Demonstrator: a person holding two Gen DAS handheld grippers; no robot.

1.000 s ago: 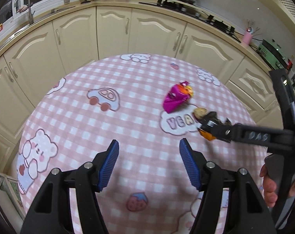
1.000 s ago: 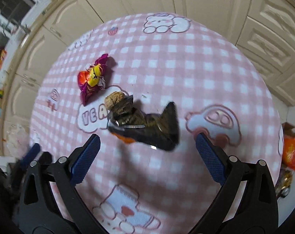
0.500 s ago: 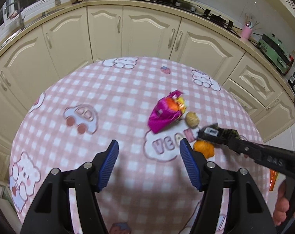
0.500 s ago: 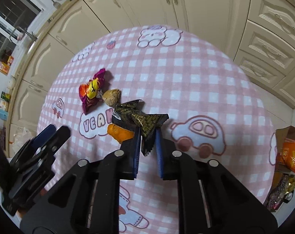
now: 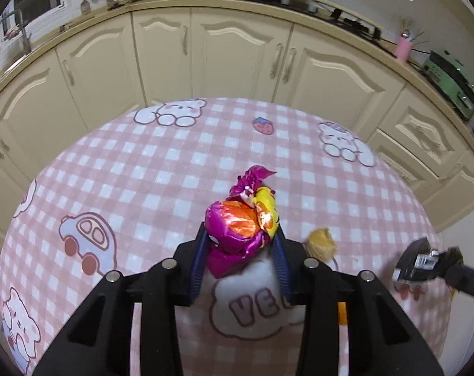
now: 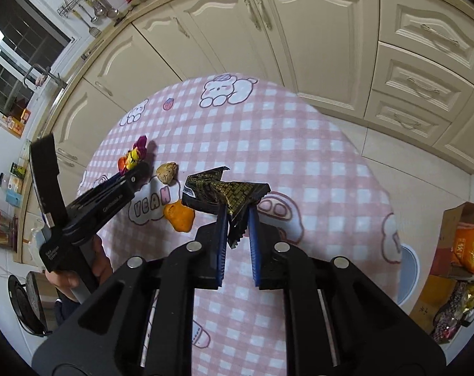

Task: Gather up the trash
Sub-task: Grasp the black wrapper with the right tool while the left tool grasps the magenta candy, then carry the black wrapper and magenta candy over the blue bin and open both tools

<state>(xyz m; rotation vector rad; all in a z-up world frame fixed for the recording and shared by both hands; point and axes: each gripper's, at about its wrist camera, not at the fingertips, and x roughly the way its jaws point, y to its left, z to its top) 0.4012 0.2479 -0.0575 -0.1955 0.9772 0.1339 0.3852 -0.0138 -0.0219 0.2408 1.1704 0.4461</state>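
Left wrist: my left tool [image 5: 241,244], jaws just closing, pinches the foil wrapper [image 5: 237,228] on the counter [image 5: 162,175], brown lump [image 5: 321,244] beside; right wrist: my right tool [image 6: 237,219] clamps the black wrapper [image 6: 224,192] above the counter, orange peel [image 6: 179,216] below.

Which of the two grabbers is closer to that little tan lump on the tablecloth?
Left. The left gripper sits right beside the tan lump, around the purple wrapper; the right gripper is farther off, lifting a black wrapper.
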